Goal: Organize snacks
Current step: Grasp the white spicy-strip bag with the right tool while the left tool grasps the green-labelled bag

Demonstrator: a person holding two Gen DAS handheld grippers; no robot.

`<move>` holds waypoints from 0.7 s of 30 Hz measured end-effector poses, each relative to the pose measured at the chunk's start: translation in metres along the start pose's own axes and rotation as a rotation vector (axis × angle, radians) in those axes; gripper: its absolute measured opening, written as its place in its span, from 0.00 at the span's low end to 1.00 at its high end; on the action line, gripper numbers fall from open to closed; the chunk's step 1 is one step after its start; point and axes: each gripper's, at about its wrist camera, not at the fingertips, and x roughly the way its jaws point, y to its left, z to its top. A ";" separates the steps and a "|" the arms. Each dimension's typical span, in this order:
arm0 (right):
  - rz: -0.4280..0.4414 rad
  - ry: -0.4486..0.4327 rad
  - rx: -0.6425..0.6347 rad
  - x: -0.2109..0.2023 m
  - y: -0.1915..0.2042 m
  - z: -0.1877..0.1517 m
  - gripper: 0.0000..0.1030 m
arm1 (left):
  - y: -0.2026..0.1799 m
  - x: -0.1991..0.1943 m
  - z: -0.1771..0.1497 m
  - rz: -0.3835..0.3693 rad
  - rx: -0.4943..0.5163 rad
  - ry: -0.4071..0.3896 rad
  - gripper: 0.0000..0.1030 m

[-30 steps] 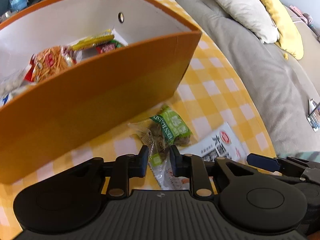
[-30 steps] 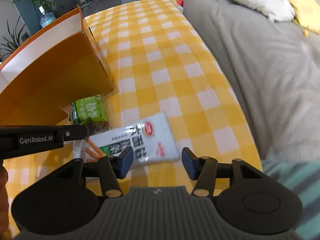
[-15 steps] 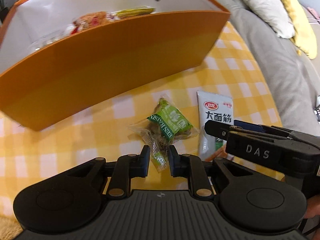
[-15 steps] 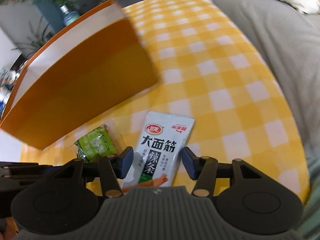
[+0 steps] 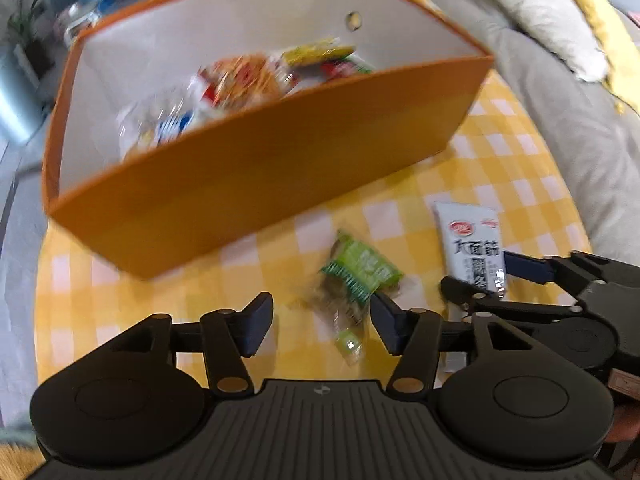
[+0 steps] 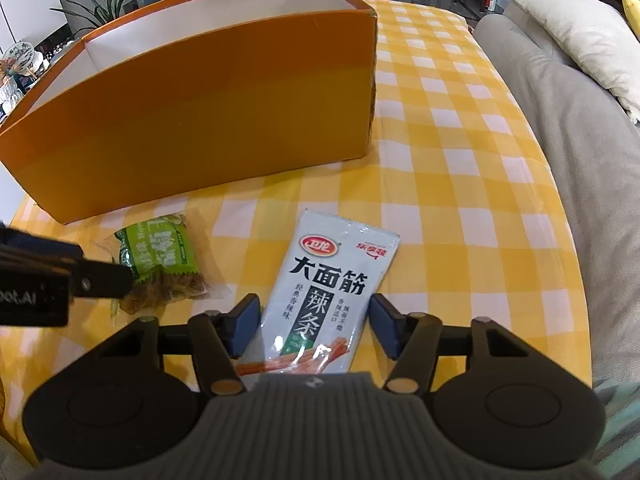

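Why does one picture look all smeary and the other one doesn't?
Left wrist view: motion blur smears the orange box and green snack packet. Right wrist view: sharp, the white packet print readable, slight glare on it. Both bend straight edges.

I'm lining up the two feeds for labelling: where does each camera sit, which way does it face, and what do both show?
Left wrist: on the left gripper, looking steeply down past its open jaws, just opened, at the green snack packet and into the orange box; the right gripper enters at right.
Right wrist: on the right gripper, jaws open astride the white snack packet; the left gripper's finger shows at left.
Shared: both packets, box, checked tablecloth, sofa.
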 end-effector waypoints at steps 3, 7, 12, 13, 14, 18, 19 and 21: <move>0.008 0.002 0.000 -0.001 -0.002 0.000 0.54 | -0.012 -0.002 0.005 -0.013 0.110 -0.018 0.74; 0.010 0.005 -0.015 -0.001 -0.001 0.000 0.55 | -0.030 0.008 0.009 0.014 0.298 0.004 0.74; 0.016 0.005 -0.027 -0.002 -0.001 -0.001 0.57 | -0.034 0.023 0.013 0.004 0.395 0.042 0.74; 0.016 0.004 -0.030 -0.002 0.000 -0.001 0.58 | -0.034 0.026 0.014 0.009 0.408 0.046 0.74; 0.015 0.004 -0.035 -0.002 0.001 -0.002 0.59 | -0.034 0.029 0.015 0.014 0.417 0.052 0.73; 0.002 0.003 -0.070 0.000 0.006 -0.003 0.62 | -0.035 0.038 0.016 0.017 0.445 0.078 0.69; -0.006 0.003 -0.087 0.000 0.009 -0.004 0.62 | -0.034 0.040 0.017 0.014 0.450 0.087 0.69; -0.015 0.000 -0.104 0.000 0.011 -0.005 0.63 | -0.032 0.042 0.018 0.011 0.450 0.093 0.69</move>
